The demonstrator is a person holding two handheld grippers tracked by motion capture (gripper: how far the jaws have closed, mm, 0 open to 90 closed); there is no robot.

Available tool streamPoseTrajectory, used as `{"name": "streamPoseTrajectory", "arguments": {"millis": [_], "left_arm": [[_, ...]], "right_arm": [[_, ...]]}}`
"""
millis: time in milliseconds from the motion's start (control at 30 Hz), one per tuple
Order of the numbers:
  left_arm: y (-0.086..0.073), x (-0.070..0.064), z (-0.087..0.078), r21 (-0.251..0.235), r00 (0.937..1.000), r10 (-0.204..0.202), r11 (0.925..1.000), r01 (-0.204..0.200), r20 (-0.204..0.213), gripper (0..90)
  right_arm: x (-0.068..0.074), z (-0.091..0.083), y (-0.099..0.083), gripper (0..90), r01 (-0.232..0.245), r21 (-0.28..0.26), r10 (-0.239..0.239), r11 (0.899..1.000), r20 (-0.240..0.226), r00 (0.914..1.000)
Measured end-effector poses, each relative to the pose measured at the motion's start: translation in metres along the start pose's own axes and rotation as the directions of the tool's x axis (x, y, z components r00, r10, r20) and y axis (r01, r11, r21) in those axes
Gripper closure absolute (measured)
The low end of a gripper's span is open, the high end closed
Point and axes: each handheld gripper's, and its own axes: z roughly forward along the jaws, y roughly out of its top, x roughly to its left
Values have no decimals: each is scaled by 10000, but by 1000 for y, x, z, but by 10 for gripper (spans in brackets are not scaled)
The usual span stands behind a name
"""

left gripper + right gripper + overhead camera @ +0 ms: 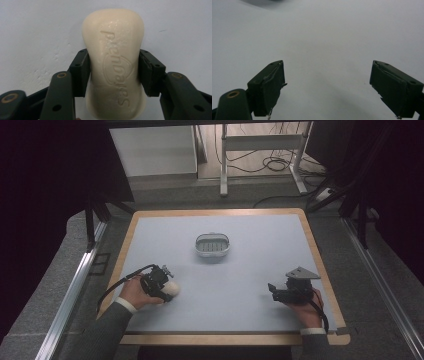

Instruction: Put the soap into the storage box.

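Observation:
A cream bar of soap [115, 62] with raised lettering lies on the pale blue mat, and my left gripper [113, 72] is shut on its waist, one black jaw on each side. From above, the soap [172, 289] shows white at the tip of the left gripper [167, 287], at the mat's front left. A grey oval soap dish [212, 245] stands in the middle of the mat, well apart from the soap. My right gripper [273, 290] rests at the front right; its jaws [327, 87] stand wide open over bare mat.
The blue mat [240, 285] lies on a wood-edged table [220, 339]. Black curtains and metal rails flank the table. A desk frame [260, 150] and cables stand on the floor beyond the far edge.

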Motion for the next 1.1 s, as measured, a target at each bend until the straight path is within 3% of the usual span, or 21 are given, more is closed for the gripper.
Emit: {"name": "streamPoseTrajectory", "arguments": {"millis": [500, 1100], "left_arm": [[-1, 3, -3, -91, 9999, 25, 10000, -24, 136, 501], [14, 22, -29, -790, 9998, -116, 9968, 126, 131, 501]], "right_arm": [[0, 0, 0, 125, 7, 9, -7, 10000, 161, 9999], [-1, 0, -1, 125, -51, 63, 50, 10000, 212, 9998]]}}
